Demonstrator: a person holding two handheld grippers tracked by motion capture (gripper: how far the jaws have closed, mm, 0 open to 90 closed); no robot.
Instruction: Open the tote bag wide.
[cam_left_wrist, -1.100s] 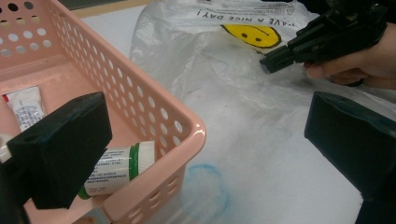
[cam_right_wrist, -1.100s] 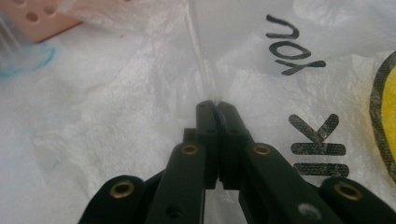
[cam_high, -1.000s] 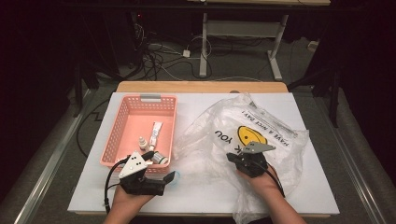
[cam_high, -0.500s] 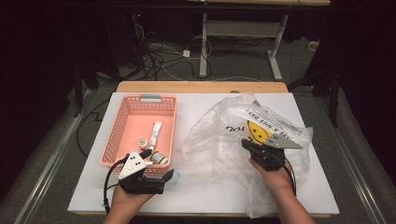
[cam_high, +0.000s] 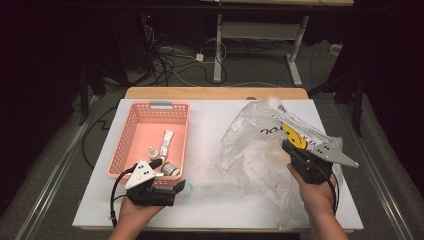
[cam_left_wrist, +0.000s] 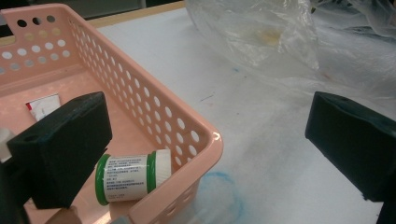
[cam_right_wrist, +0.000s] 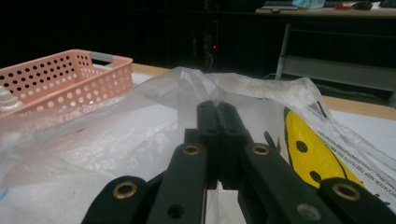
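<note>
Grip: right gripper (cam_right_wrist: 217, 109) jaws pinch clear crinkled plastic bag (cam_high: 260, 150), lifted near table's right edge.
Risk: thin film may slip or tear.
Left gripper (cam_left_wrist: 205, 140): jaws wide, empty, straddling pink perforated plastic basket's (cam_left_wrist: 154, 116) near corner.

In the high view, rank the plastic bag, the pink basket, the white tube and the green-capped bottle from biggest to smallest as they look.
1. plastic bag
2. pink basket
3. white tube and green-capped bottle: both small in the basket, too alike to rank.

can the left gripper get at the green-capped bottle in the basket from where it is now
Probably yes. The left gripper is open and straddles the basket corner; the bottle lies just inside, uncovered, though the wall stands between the jaws.
</note>
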